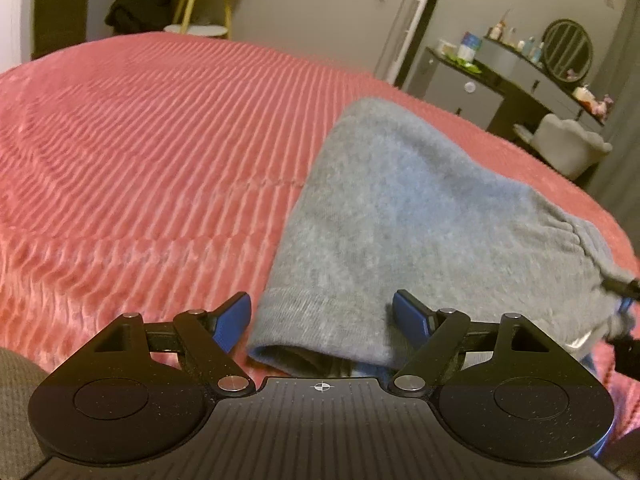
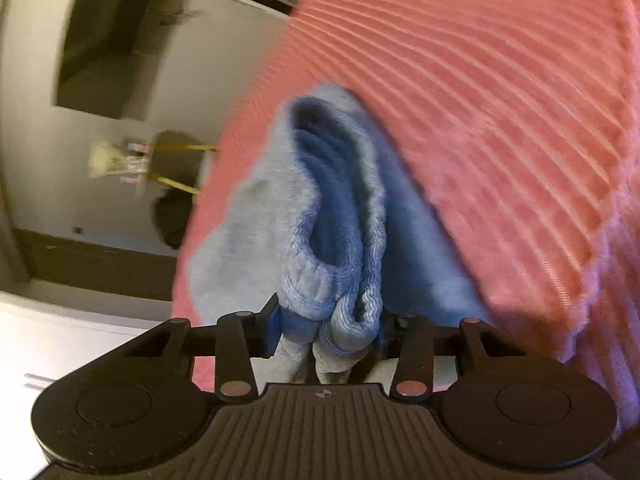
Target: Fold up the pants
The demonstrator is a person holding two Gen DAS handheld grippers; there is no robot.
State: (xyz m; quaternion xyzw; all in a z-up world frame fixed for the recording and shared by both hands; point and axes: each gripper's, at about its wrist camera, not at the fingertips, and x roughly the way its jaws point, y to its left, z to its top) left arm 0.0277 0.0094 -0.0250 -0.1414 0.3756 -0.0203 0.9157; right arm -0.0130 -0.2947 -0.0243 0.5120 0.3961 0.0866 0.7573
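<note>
Grey pants (image 1: 400,216) lie folded on the pink ribbed bedspread (image 1: 160,140). In the left wrist view the cuff end lies between the blue fingers of my left gripper (image 1: 322,320), which is open and not closed on the fabric. The elastic waistband is at the right, where my right gripper (image 1: 620,304) shows at the frame edge. In the right wrist view my right gripper (image 2: 330,328) is shut on the bunched waistband of the pants (image 2: 320,208), lifted over the bedspread (image 2: 500,120). That view is tilted and blurred.
A dresser (image 1: 500,84) with bottles and a round mirror (image 1: 568,50) stands beyond the bed at the right, with a white chair (image 1: 568,144) near it. A yellow-legged side table (image 1: 204,0) and dark clothing (image 1: 140,6) are behind the bed.
</note>
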